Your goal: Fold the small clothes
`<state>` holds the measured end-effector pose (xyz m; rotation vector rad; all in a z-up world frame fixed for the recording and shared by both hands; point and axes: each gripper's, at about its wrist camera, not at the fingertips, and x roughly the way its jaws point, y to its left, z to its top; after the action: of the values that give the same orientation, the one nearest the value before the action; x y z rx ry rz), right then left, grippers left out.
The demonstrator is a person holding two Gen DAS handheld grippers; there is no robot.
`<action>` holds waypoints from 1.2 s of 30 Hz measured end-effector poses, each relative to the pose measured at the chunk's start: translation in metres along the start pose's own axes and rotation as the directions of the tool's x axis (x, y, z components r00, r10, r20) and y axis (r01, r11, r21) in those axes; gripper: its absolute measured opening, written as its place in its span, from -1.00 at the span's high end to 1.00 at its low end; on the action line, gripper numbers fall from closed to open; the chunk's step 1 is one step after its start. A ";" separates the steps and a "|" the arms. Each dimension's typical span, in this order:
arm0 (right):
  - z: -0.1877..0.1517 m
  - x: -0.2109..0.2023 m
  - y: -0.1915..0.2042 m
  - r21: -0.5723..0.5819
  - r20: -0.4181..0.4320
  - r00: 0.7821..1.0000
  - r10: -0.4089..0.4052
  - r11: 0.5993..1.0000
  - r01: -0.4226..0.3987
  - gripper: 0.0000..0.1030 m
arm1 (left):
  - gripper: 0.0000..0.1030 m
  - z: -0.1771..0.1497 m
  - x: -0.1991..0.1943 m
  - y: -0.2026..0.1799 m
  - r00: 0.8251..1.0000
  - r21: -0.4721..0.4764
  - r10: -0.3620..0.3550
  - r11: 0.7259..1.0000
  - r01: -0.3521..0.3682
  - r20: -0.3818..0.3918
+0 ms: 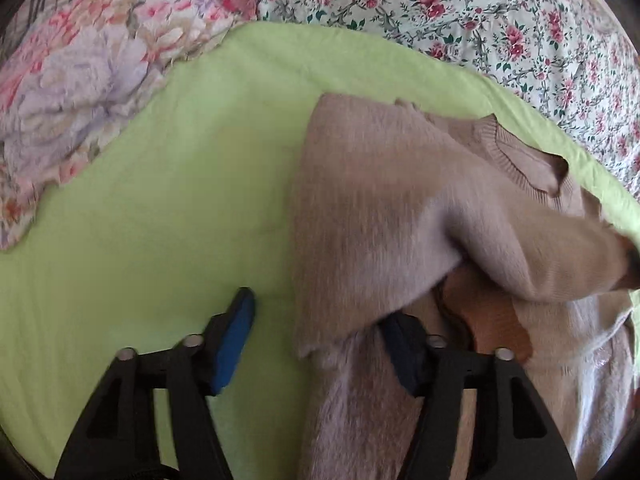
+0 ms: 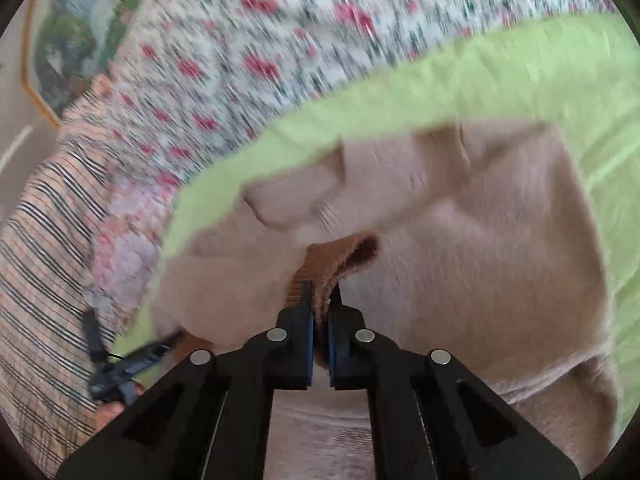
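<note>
Beige sweater, lime-green sheet, red-flowered white bedspread.

A light green sheet covers the work surface. Behind it lies a white bedspread printed with red roses. A pastel floral quilt sits bunched at one side, beside striped plaid fabric. Daylight illumination.

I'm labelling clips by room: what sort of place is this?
Most likely a bedroom: the beige sweater lies on a green sheet spread over a floral bedspread, beside a crumpled quilt.
</note>
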<state>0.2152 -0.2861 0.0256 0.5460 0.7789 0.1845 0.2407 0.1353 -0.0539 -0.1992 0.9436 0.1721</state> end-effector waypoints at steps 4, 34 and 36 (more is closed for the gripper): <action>0.016 -0.044 -0.016 0.017 0.061 0.997 -0.038 0.999 0.037 0.89 | 0.31 -0.002 -0.013 -0.006 0.998 -0.023 0.051 0.998 -0.050 0.046; 0.018 0.227 0.142 -0.104 -0.594 0.773 0.222 0.932 -0.348 -0.39 | 0.07 -0.038 -0.019 0.009 0.980 -0.133 -0.131 0.980 0.151 0.150; 0.002 0.259 0.153 -0.078 -0.716 0.664 0.216 0.920 -0.384 -0.39 | 0.06 -0.038 -0.019 0.009 0.978 -0.132 -0.136 0.979 0.158 0.158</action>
<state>0.4047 -0.0661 -0.0514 0.3767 1.3889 0.8256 0.1978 0.1333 -0.0613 -0.3834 0.7650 0.1164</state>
